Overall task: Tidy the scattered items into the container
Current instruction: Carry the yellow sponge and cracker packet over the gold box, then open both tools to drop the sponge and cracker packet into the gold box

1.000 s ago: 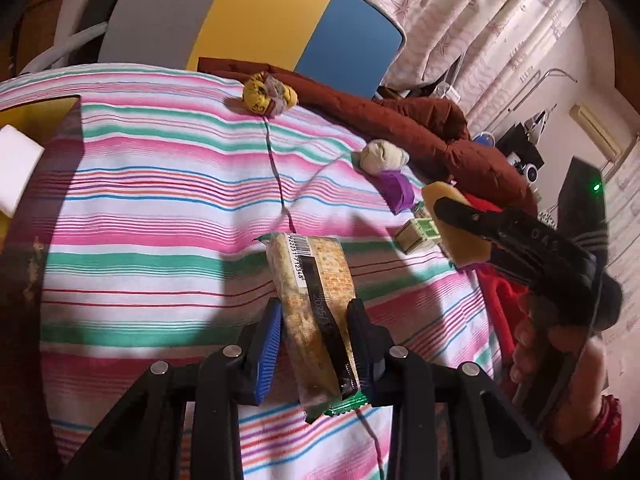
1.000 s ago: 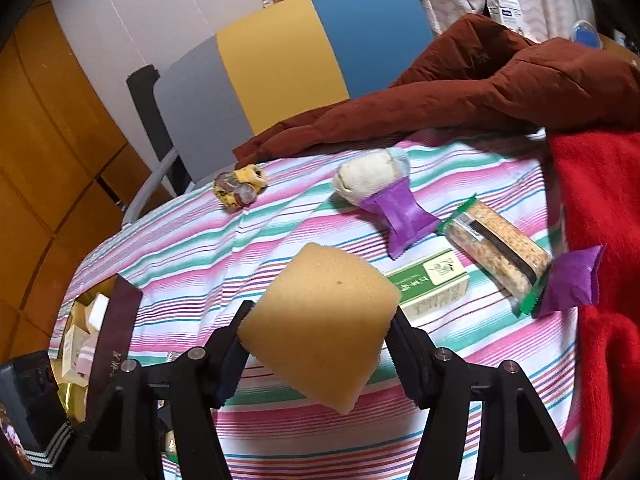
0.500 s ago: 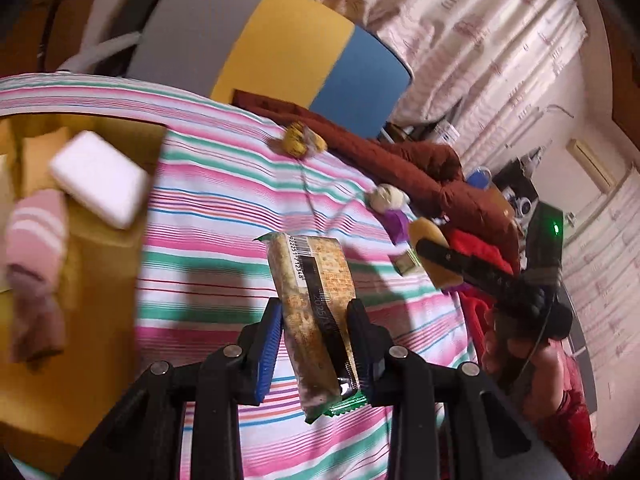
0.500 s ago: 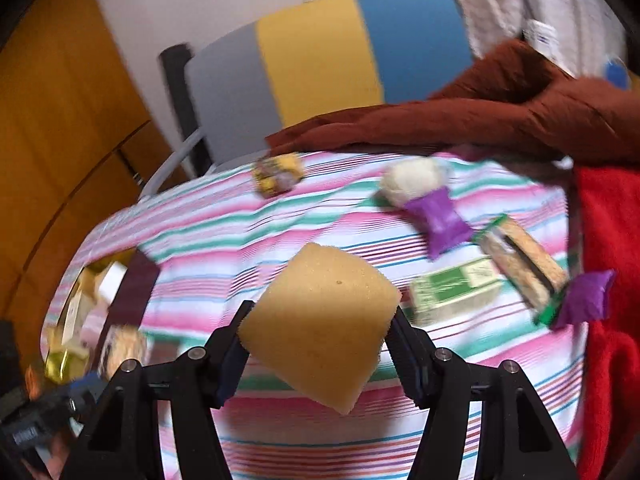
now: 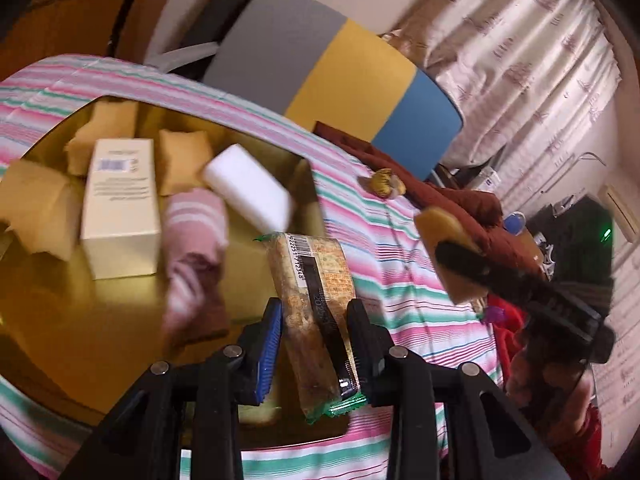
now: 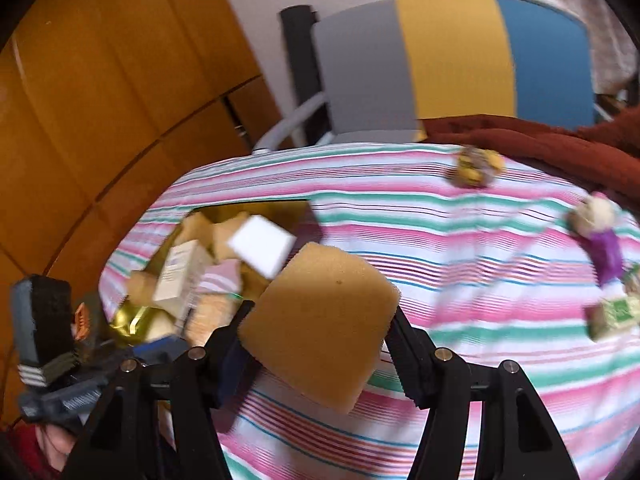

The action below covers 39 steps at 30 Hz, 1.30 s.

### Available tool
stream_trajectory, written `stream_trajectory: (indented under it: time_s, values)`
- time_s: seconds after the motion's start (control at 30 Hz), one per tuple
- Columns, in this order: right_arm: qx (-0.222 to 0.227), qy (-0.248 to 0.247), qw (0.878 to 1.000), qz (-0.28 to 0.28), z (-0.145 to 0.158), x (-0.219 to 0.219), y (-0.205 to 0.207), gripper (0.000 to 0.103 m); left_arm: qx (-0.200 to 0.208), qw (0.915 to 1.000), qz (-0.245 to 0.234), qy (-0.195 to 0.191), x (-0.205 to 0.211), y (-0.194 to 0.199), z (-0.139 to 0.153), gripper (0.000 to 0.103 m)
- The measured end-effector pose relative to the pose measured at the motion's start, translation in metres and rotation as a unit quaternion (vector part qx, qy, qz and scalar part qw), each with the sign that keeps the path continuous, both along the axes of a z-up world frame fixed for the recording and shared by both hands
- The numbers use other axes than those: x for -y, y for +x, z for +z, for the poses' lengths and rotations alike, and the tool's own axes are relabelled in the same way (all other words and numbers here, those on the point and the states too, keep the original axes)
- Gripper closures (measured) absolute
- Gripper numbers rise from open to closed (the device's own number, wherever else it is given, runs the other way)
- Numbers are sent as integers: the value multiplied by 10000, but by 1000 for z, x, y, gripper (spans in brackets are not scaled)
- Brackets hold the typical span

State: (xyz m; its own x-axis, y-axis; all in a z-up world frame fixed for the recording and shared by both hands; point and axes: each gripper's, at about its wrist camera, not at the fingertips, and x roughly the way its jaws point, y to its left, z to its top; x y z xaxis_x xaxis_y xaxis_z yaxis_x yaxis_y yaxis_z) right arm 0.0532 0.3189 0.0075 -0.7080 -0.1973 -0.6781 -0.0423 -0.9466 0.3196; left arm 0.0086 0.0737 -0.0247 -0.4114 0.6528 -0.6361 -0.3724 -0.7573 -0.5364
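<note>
My left gripper [image 5: 314, 344] is shut on a cracker packet [image 5: 316, 300] and holds it over the right edge of the gold container [image 5: 80, 320]. The container holds sponges, a white box [image 5: 120, 216], a white block [image 5: 250, 192] and a pink striped cloth [image 5: 196, 264]. My right gripper [image 6: 320, 340] is shut on a tan sponge [image 6: 320, 320] above the striped tablecloth, right of the container [image 6: 132, 320]. The right gripper with its sponge [image 5: 448, 236] also shows in the left wrist view.
On the striped tablecloth [image 6: 440, 240] lie a yellow wrapped item [image 6: 476, 166], a purple and cream pouch [image 6: 600, 232] and a green box [image 6: 614, 314]. A brown blanket [image 6: 560, 144] and a grey, yellow and blue chair [image 6: 440, 60] are at the back.
Both grippers have swung left toward the gold container. The cracker packet now hangs over the container's edge, and the sponge has come close beside it.
</note>
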Motion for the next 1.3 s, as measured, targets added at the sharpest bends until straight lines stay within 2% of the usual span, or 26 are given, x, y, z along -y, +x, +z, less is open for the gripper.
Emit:
stream_trajectory:
  time_s: [0.23,0.53,0.7,0.77,0.87,1.07,1.3]
  values:
    - [95,180,9980,603,3,63,-44,39,425,9990,-99,-122,5,-13,-22,71]
    - [374,268,9970,627,-14,89,-80,38,366,9989,-124,-253,3,-16,-29,71]
    - [553,334,9955,686,-24,100,-94,33,390,9981,-81,-470,2,-20,-30,69]
    - [515,350,9962,613,-24,100,-94,30,385,9980,-48,-493,4,-18,-27,60]
    - [390,231,9977,508,-20,94,-88,25,364,9988,-82,-317,9,-14,-21,51]
    - [257,52,9991,329,-10,81,-76,22,314,9992,58,-226,13,-7,-13,50]
    - [133,-134,9997,152,-4,69,-62,22,-81,9992,131,-371,15,6,5,49]
